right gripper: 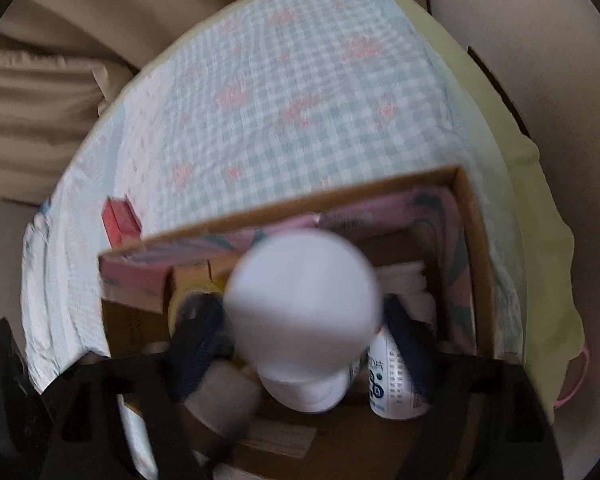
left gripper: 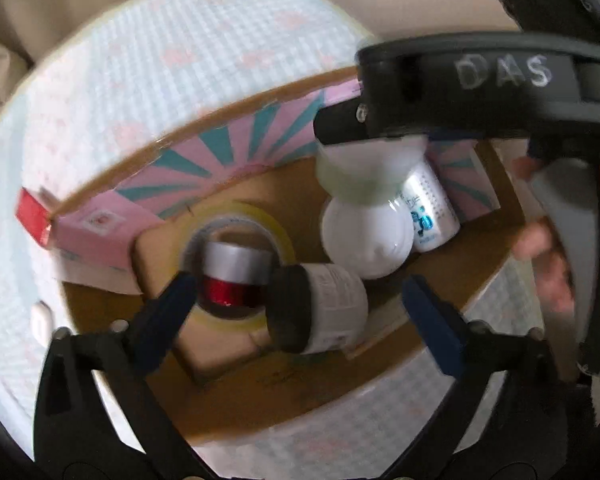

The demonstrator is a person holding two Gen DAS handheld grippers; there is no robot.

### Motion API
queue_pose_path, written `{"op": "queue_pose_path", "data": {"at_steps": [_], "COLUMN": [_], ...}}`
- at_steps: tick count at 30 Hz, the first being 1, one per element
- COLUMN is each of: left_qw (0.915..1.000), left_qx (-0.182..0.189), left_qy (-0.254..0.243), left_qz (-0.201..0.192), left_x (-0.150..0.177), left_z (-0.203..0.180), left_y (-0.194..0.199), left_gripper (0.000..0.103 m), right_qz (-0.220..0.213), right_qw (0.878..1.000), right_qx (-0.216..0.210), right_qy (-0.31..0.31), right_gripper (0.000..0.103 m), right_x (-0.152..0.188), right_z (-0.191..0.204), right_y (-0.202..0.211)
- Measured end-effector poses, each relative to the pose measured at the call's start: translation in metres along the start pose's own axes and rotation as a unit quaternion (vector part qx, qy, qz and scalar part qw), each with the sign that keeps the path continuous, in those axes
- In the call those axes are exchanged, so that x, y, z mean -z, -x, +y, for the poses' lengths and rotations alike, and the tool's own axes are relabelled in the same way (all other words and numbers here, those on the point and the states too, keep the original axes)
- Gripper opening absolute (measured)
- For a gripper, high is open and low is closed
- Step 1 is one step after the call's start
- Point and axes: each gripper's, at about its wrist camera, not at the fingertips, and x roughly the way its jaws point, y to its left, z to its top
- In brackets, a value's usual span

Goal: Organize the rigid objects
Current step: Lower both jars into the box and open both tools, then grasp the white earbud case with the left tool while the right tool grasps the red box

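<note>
A cardboard box (left gripper: 236, 100) sits on a checked cloth. Inside lie a tape roll (left gripper: 278, 228) with a red and silver jar (left gripper: 236, 276) in its hole, a black-capped jar (left gripper: 320, 308) on its side, a small white bottle (left gripper: 432, 208) and a pink box (left gripper: 100, 232). My left gripper (left gripper: 300, 312) is open above the black-capped jar. My right gripper (right gripper: 304, 344) is shut on a white round bottle (right gripper: 304, 300), holding it over the box; in the left wrist view the same bottle (left gripper: 364, 200) hangs below the right gripper's fingers (left gripper: 340, 124).
A red box (left gripper: 32, 216) lies on the cloth just outside the cardboard box's left corner; it also shows in the right wrist view (right gripper: 120, 216). The checked cloth (right gripper: 292, 92) covers a round surface, with beige upholstery (right gripper: 40, 92) beyond.
</note>
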Motion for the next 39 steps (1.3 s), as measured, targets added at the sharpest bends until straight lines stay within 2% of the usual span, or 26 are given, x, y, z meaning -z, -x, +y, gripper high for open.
{"op": "queue_pose_path", "data": {"at_steps": [2, 8, 17, 22, 31, 39], "left_qw": [1.0000, 0.9999, 0.9993, 0.9987, 0.9956, 0.9912], "left_qx": [-0.001, -0.015, -0.012, -0.017, -0.017, -0.033], "left_qy": [-0.005, 0.009, 0.036, 0.040, 0.053, 0.068], "left_qz": [-0.006, 0.002, -0.007, -0.026, -0.075, -0.108], "left_x": [0.002, 0.011, 0.020, 0.023, 0.046, 0.079], "left_z": [0.003, 0.020, 0.034, 0.035, 0.050, 0.093], "left_y": [0.005, 0.004, 0.018, 0.056, 0.139, 0.203], "left_gripper": [0.103, 0.103, 0.103, 0.103, 0.103, 0.103], "right_qz": [-0.021, -0.045, -0.046, -0.058, -0.101, -0.136], "right_qw": [1.000, 0.999, 0.998, 0.998, 0.992, 0.985], "right_qx": [-0.005, 0.001, 0.031, 0.039, 0.059, 0.081], "right_qy": [-0.002, -0.019, 0.008, 0.008, 0.041, 0.065], "right_gripper": [0.103, 0.103, 0.103, 0.103, 0.103, 0.103], "right_x": [-0.001, 0.006, 0.014, 0.021, 0.041, 0.067], "right_z": [-0.004, -0.010, 0.000, 0.014, 0.068, 0.130], "right_y": [0.011, 0.027, 0.039, 0.064, 0.133, 0.180]}}
